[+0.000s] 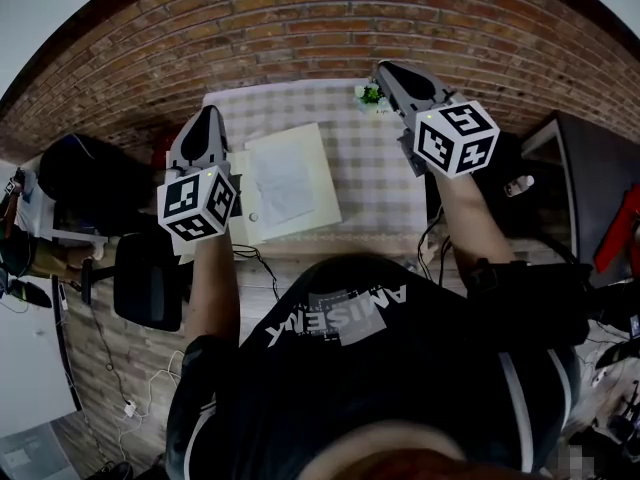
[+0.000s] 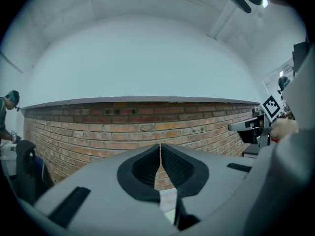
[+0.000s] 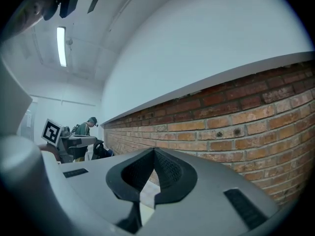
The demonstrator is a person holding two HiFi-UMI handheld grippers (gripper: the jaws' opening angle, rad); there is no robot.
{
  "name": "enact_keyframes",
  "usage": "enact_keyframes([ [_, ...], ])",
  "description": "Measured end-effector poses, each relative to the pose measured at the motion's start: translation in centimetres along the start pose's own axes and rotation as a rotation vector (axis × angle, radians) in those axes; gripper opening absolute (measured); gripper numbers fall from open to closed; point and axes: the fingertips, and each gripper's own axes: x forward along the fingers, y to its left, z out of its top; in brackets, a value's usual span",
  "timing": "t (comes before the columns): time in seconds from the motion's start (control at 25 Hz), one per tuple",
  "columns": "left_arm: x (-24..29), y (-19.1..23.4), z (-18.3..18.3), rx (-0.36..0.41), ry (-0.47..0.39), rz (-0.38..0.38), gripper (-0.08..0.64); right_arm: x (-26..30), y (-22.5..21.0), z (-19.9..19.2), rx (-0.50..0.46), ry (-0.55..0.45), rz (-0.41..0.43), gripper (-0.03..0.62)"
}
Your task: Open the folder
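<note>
left gripper (image 1: 207,116) and right gripper (image 1: 386,69), jaws closed, flank folder (image 1: 290,180) below.

Folder (image 1: 288,180) on bench (image 1: 375,183), left half, reaching toward front edge. Plant (image 1: 370,95) at back right corner. Brick wall (image 1: 300,18) behind bench. Chair (image 1: 148,280) on floor off front left corner. Left claw (image 1: 208,114) over left edge beside folder. Right claw (image 1: 386,69) over back right corner by plant.

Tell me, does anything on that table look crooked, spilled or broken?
Only a small thing: the cream folder lies turned slightly against the checks of the tablecloth, toward the table's left side. The small plant sits at the back edge. Nothing looks spilled or damaged.
</note>
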Motion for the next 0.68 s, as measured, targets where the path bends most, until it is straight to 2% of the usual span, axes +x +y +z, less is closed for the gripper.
enact_keyframes([
  [0.44,1.1,0.0,-0.3,-0.001,0.003,-0.009,0.020,0.7,-0.9,-0.8,0.002,0.018,-0.036,0.041],
  [0.68,1.4,1.2,-0.4,0.061,0.022,0.075,0.020,1.2,-1.4,-1.1,-0.010,0.042,-0.040,0.041],
])
